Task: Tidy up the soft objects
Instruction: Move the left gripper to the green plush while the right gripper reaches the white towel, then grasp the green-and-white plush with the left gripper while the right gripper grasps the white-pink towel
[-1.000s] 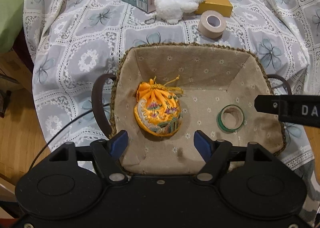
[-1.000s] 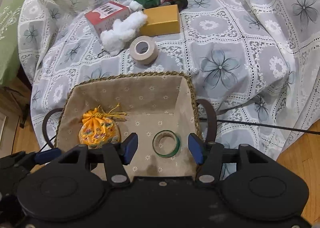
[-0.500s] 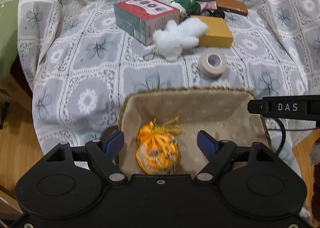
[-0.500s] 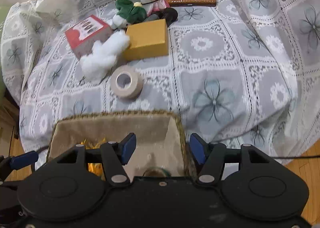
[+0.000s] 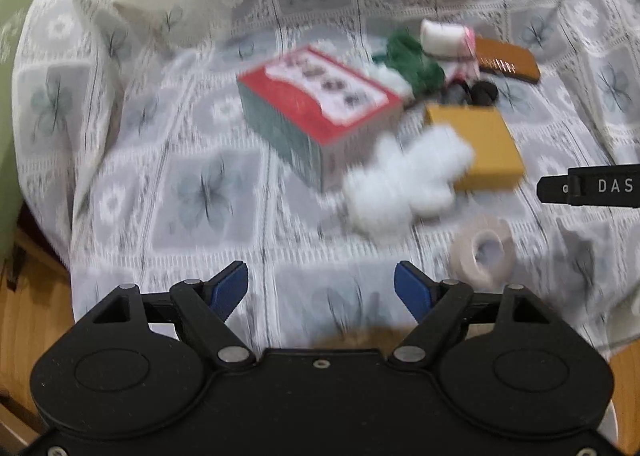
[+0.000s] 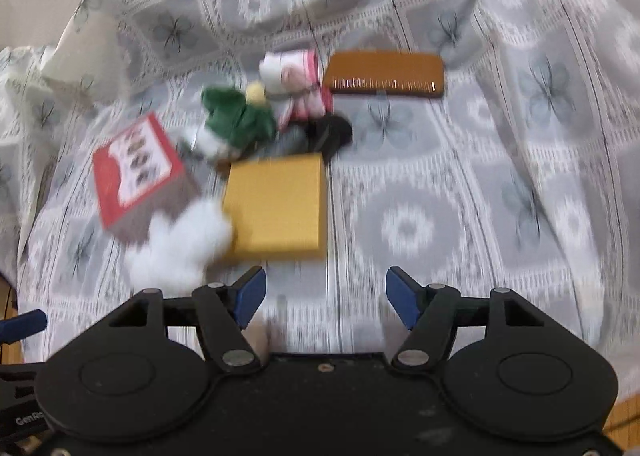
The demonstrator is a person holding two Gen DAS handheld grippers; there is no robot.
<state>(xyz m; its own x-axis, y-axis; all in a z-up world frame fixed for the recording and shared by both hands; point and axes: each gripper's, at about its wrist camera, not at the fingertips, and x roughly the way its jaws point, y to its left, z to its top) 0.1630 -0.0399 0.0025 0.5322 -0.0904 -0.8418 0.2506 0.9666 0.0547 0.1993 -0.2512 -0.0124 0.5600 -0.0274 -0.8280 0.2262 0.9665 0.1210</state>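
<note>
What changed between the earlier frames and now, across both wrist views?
Both tools, left and right, left the lined wicker basket, now out of view, and advanced toward the clutter on the lace-covered surface. Their jaws have just been opening; nothing sits between them. Nothing was grasped. The fluffy white plush toy, red-topped box, yellow box and beige tape roll lie as before.
</note>
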